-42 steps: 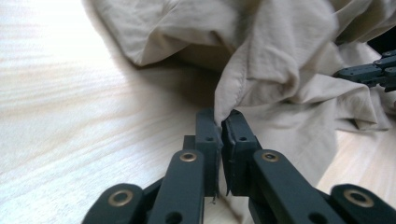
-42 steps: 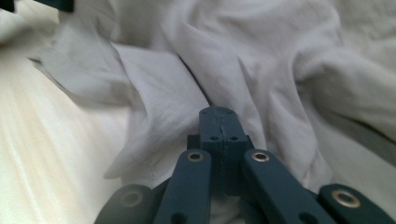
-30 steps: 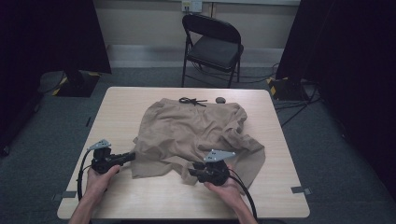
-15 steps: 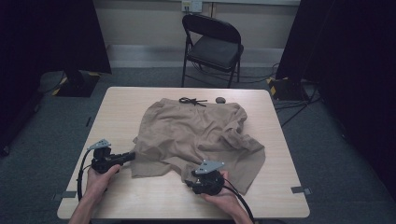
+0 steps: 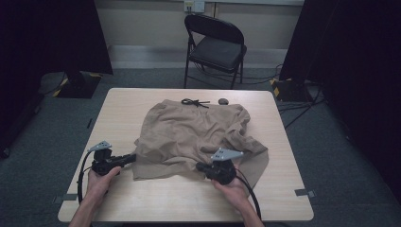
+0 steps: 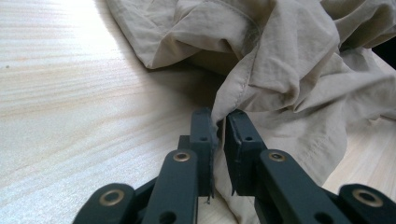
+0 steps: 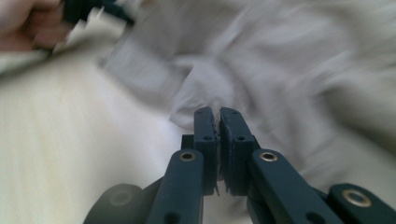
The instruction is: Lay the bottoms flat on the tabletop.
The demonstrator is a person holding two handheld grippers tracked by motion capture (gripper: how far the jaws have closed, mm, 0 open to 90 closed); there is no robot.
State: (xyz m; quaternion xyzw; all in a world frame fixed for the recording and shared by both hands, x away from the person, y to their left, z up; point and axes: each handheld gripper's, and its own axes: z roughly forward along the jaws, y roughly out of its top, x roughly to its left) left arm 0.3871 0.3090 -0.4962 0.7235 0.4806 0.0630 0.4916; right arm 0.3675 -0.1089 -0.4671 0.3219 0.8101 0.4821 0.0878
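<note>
The left claw (image 6: 218, 122) is clamped on a hemmed edge of the tan shorts (image 5: 194, 135); in the left gripper view a fold of the cloth rises straight out from between its jaws, pinched thin. The right claw (image 7: 218, 116) has just been closing, and its jaws now stand almost together. Its own view is blurred, so whether a thin layer of fabric sits between them cannot be told, though the tips lie right at a pale fold. In the high view the right claw (image 5: 201, 167) meets the near hem of the shorts toward the right, while the left claw (image 5: 132, 157) holds the near-left corner.

The shorts lie crumpled in the middle of the bench (image 5: 118, 109), waistband toward the far edge, with a dark drawstring (image 5: 195, 102) trailing off it beside a small dark round object (image 5: 223, 101).

The cloth looks light, thin and limp. It will likely sag and drape from any point of hold, and a single layer may slip from a light pinch. The stitched hems and the waistband appear the firmest places to grip, being doubled. Two holds set well apart along one edge should let the garment be spread or lifted without bunching.
</note>
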